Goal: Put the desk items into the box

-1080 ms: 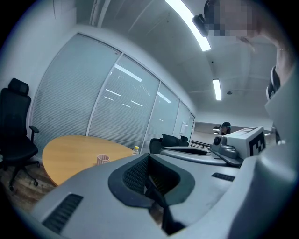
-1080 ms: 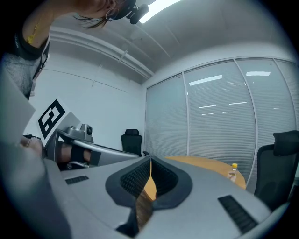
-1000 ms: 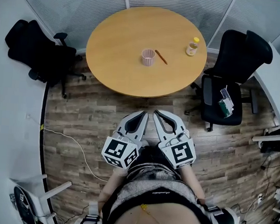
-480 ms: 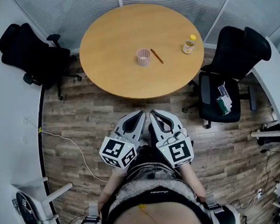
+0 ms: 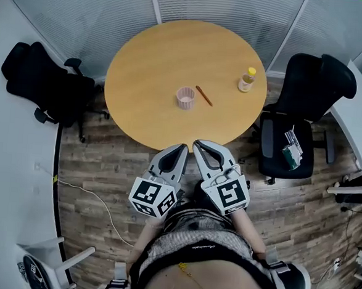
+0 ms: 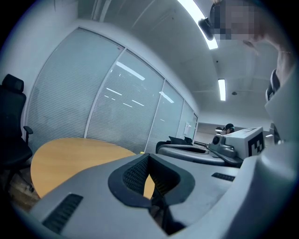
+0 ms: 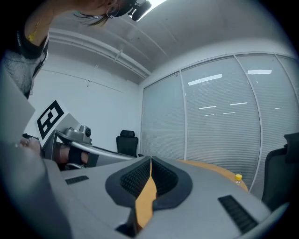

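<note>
left gripper, right gripper both closed, empty; pen lies diagonal on table ahead, nearer right.

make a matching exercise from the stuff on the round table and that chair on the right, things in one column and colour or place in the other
Things:
1. cup
2. pencil
3. bottle
4. packet

Colour or place:
a. yellow cap, standing near the right edge of the table
b. pink, upright near the table's middle
c. lying on the seat of the black chair
d. thin, lying flat just right of the cup

Right pairs: 1-b, 2-d, 3-a, 4-c
</note>
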Demonstrator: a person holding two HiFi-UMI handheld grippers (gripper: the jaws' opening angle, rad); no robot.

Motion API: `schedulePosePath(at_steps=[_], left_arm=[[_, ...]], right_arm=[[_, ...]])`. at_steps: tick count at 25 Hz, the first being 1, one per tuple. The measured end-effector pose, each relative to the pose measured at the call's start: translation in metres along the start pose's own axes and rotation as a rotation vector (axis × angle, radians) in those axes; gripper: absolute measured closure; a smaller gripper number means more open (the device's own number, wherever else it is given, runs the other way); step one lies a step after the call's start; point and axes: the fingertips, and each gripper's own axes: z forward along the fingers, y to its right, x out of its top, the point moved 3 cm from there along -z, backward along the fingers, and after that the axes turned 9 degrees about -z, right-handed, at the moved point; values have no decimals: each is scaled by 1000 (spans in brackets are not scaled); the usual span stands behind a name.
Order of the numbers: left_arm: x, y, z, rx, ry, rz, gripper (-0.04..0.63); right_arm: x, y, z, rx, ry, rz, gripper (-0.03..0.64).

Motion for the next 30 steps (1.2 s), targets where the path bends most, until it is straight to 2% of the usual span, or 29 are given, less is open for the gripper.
schedulePosePath(at_steps=[3, 6, 9, 12, 15, 19, 23, 27, 30], left_arm=[[8, -7, 16, 17, -1, 12, 598], [12, -16, 28, 42, -4, 11, 598], [14, -23, 39, 60, -9, 0, 598], [17, -28, 49, 66, -6, -14, 598], [21, -30, 59, 68, 0, -17, 598], [23, -31, 73, 79, 6, -19, 598], [20, -33, 84, 107, 9, -30, 598], [19, -34, 93, 145, 26, -37, 598], [20, -35, 94, 161, 38, -46, 598]], right_arm=[[-2, 21, 13, -4, 4, 31, 594], [-3, 36, 26, 20, 16, -7, 594], [-6, 45, 37, 39, 4, 6, 594], [-9, 53, 46, 63, 2, -10, 594], [-9, 59, 53, 74, -3, 20, 594], [-14, 67, 59, 111, 1, -28, 594], [-22, 77, 62, 133, -12, 16, 594], [-27, 85, 64, 177, 2, -18, 594], [-26, 88, 68, 179, 2, 9, 594]])
